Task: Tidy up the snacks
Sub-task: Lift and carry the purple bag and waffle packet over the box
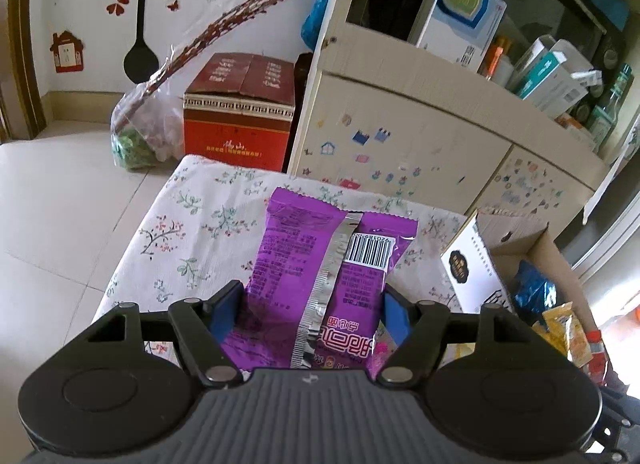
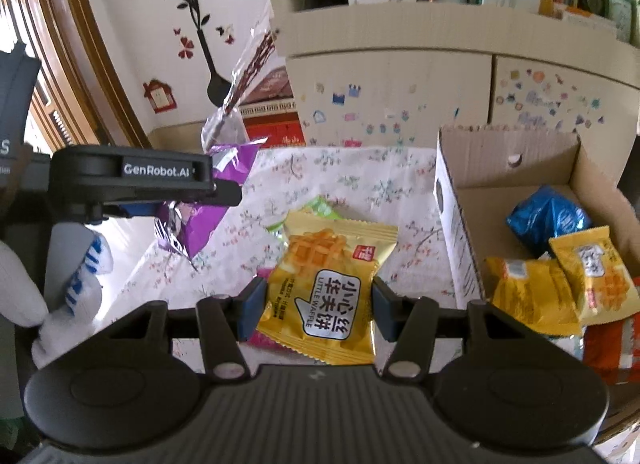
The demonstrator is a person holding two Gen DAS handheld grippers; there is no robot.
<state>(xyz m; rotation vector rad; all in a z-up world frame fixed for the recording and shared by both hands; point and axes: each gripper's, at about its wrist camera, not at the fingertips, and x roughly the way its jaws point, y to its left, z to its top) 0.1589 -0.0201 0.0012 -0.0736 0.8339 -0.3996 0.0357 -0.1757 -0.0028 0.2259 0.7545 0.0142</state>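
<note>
Snacks both gripped: purple foil packet (image 1: 320,284) in left gripper (image 1: 316,304), yellow waffle packet (image 2: 324,292) in right gripper (image 2: 316,304); open cardboard box (image 2: 452,223) at 3 o'clock.

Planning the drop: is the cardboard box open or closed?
Open: the cardboard box has its flaps up, with snack packets visible inside.

The purple packet (image 1: 320,284) shows its back: a silver seam down the middle, a barcode at upper right, its crimped top edge toward twelve o'clock. It sits lifted above the floral cloth. The yellow waffle packet (image 2: 326,288) faces up, printed "LITTLE WAFFLE", tilted with its top toward one o'clock. A green packet (image 2: 320,207) peeks out at its twelve o'clock. At three o'clock, the box (image 2: 452,223) holds a blue packet (image 2: 548,215) and two yellow ones (image 2: 528,296).
</note>
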